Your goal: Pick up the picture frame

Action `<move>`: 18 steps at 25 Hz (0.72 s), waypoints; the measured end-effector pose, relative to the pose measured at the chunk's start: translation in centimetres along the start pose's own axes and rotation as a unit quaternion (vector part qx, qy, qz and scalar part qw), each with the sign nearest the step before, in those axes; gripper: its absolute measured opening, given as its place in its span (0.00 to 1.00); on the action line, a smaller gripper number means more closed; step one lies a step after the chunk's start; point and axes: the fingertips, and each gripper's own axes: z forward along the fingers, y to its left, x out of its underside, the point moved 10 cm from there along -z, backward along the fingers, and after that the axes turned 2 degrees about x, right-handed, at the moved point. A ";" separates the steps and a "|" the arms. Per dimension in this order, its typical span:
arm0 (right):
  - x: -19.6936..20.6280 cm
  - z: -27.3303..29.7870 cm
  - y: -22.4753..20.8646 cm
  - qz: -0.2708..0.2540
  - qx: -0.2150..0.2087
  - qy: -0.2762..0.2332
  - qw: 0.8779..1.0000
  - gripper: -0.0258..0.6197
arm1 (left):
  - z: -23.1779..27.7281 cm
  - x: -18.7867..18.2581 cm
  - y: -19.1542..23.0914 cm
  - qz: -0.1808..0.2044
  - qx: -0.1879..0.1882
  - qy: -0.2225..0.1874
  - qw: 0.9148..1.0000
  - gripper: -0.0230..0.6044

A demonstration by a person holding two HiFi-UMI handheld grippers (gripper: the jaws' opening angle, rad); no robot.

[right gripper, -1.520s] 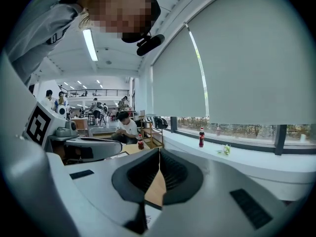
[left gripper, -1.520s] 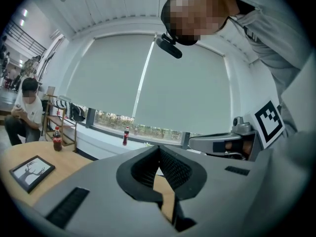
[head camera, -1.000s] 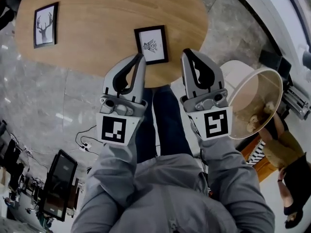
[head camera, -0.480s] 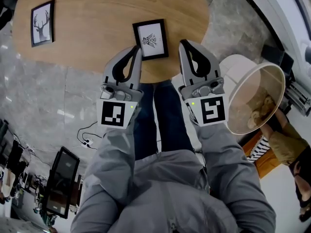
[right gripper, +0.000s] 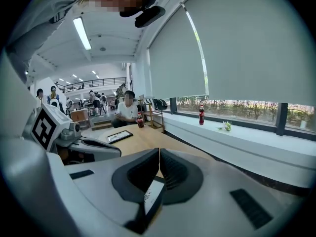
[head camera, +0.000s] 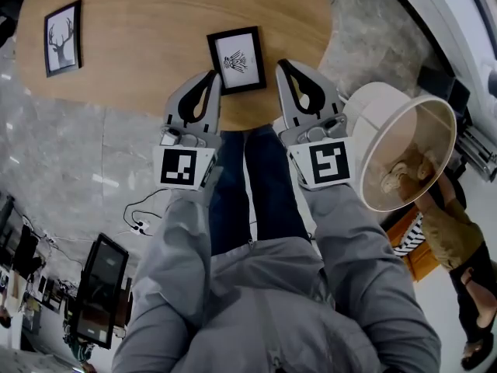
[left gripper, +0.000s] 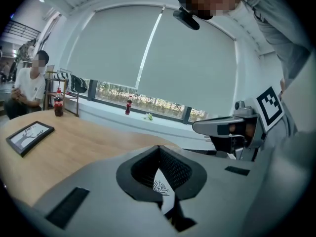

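The wooden table, in the head view, carries the picture frame lying flat by its near edge, just ahead of the left hand-held gripper and the right hand-held gripper, both clenched on nothing. The left gripper view, then the right gripper view, show the jaws pressed together with the frame below them. One gripper probably has to open first, come down level, and pinch the frame's raised border.
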 end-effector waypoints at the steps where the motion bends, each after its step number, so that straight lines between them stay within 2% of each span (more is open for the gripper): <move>1: 0.3 0.1 0.0 0.000 -0.001 0.002 1.000 0.09 | 0.1 0.3 0.0 -0.002 0.000 0.001 1.000 0.07; 18: 4.9 2.1 -1.1 0.005 -0.010 0.080 0.997 0.09 | 2.4 4.3 1.2 -0.017 0.008 0.061 0.998 0.07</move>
